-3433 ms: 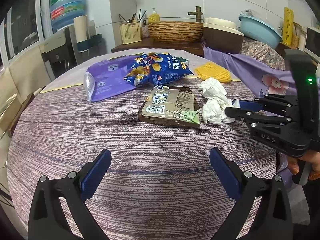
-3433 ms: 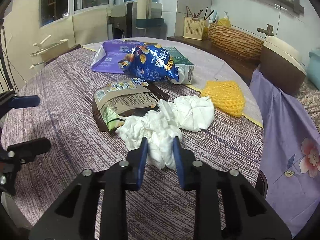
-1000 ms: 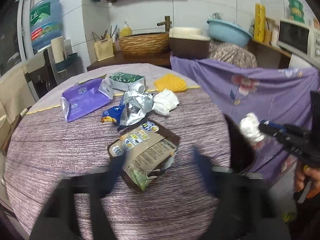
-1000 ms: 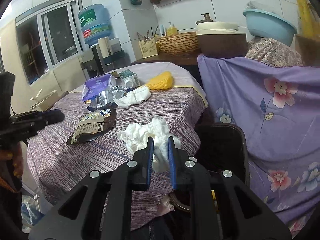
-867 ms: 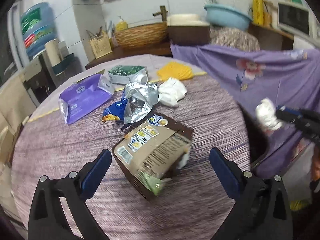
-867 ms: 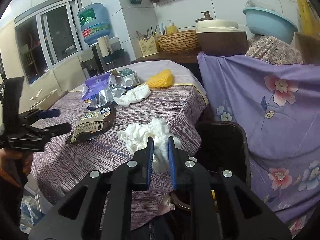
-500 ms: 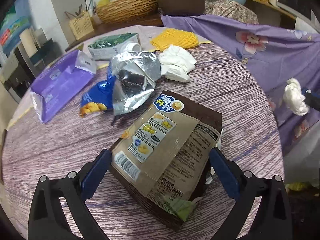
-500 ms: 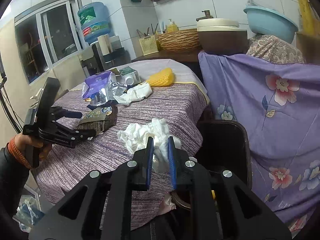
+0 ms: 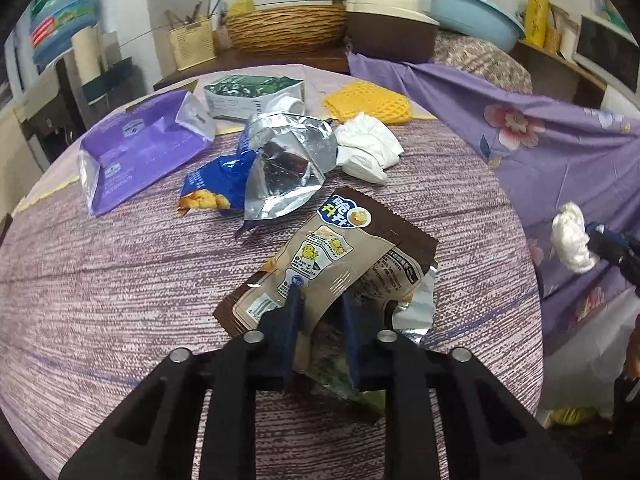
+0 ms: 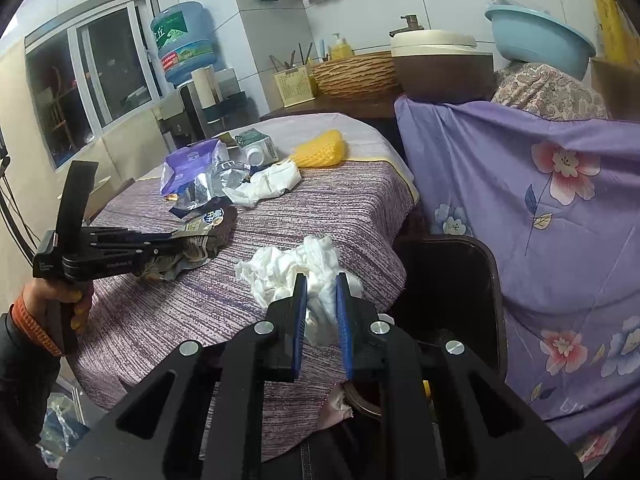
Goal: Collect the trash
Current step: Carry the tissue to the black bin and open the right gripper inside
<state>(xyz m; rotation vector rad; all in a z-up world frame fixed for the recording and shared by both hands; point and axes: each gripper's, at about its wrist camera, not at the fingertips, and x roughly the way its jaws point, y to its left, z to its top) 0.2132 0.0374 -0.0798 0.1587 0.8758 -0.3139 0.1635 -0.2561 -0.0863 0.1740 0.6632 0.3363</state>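
Note:
My left gripper [image 9: 320,312] is shut on the near edge of a brown snack bag [image 9: 344,252], which lifts off the round purple table [image 9: 100,300]. The same gripper [image 10: 176,240] and bag [image 10: 208,228] show at the left of the right wrist view. My right gripper [image 10: 322,292] is shut on a crumpled white tissue wad [image 10: 296,268], held off the table's edge beside the black trash bin [image 10: 452,280]. The wad [image 9: 570,240] also shows at the right of the left wrist view.
On the table lie a silver and blue chip bag [image 9: 280,164], a purple pouch [image 9: 136,152], a green carton [image 9: 252,96], a yellow foam net [image 9: 368,104] and another white tissue [image 9: 368,148]. A purple floral cloth [image 10: 540,208] hangs behind the bin.
My left gripper moved in and shut on the brown snack bag, tilting it up. My right gripper holds the tissue wad in nearly the same place beside the bin.

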